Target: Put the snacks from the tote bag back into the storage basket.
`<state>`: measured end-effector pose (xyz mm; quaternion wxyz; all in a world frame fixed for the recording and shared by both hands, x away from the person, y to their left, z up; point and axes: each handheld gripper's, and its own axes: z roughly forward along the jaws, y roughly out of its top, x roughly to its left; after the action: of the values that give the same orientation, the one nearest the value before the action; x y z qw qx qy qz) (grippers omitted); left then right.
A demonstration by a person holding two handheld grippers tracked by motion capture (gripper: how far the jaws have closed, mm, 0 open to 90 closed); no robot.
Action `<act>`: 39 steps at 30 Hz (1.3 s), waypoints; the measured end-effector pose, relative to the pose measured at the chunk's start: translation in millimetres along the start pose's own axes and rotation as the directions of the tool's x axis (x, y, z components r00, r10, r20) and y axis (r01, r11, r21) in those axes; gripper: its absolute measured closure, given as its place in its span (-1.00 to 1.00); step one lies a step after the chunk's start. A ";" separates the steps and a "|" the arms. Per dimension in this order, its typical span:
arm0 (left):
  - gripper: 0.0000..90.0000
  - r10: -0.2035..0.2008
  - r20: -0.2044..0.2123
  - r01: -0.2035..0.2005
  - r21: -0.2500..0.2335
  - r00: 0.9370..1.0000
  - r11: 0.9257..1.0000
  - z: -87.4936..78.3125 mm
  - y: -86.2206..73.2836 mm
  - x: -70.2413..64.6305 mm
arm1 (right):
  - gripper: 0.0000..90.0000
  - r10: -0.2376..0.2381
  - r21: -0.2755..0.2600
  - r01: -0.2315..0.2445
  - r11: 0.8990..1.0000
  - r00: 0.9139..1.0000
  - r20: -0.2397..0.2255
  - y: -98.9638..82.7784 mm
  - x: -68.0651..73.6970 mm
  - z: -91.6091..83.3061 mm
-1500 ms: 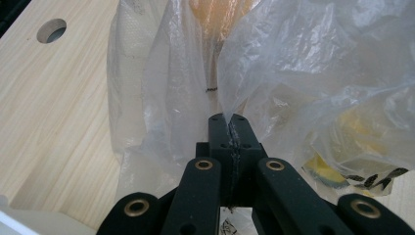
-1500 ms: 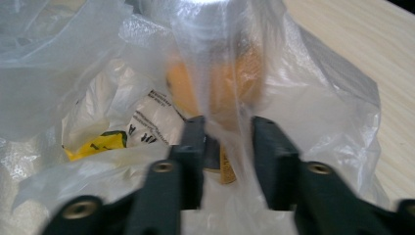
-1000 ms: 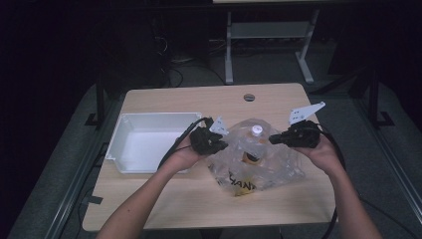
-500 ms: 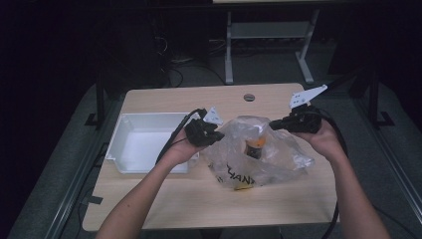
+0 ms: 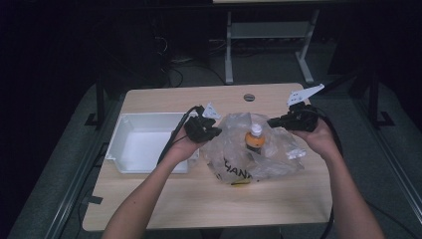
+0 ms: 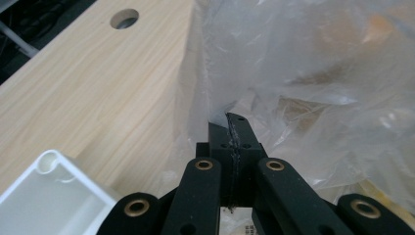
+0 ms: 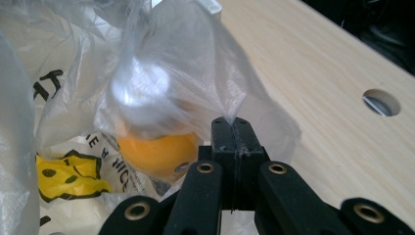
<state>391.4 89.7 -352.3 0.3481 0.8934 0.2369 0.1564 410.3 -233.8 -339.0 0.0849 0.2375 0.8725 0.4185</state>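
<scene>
A clear plastic bag (image 5: 234,167) with black and yellow print lies in the middle of the table. Inside it stands a small bottle (image 5: 255,141) with an orange body and a white cap. My left gripper (image 5: 217,132) is shut on the bag's left edge, and its jaws pinch the thin film (image 6: 254,83) between them at the left gripper (image 6: 233,122). My right gripper (image 5: 271,122) is shut on the bag's right edge. In the right gripper view, film is drawn taut from the right gripper (image 7: 234,125) over the bottle (image 7: 154,154). The bag's mouth is held spread between both grippers.
An empty white tray (image 5: 130,124) sits at the table's left, close by my left hand; its corner (image 6: 46,169) shows beside the left jaws. A cable hole (image 5: 249,97) lies at the table's far edge. Bare wood (image 5: 209,204) stretches in front of the bag.
My right gripper has drawn the bag's edge up and to the right, and the mouth is spread wider with the bottle more exposed. The left gripper has hardly moved.
</scene>
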 end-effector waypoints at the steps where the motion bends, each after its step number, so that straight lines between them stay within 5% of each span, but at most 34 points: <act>1: 1.00 -0.004 -0.008 0.004 0.003 1.000 1.000 -1.0 -0.1 1.4 | 1.00 0.001 -0.009 -0.001 1.000 1.000 0.003 -0.4 -0.7 -1.6; 18: 1.00 -0.030 -0.023 0.032 0.089 0.999 0.996 25.2 -7.5 -14.3 | 1.00 0.087 0.090 -0.087 0.992 0.996 0.006 -35.1 -9.2 15.7; 39: 1.00 -0.051 0.047 0.045 0.127 0.998 0.991 62.5 -15.2 -54.6 | 1.00 0.172 0.177 -0.174 0.969 0.985 0.024 -95.4 -14.0 26.3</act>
<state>368.6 36.2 -413.4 0.3008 0.9113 0.2589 0.1101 398.9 -273.6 -430.0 0.0301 0.3212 0.8821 0.3433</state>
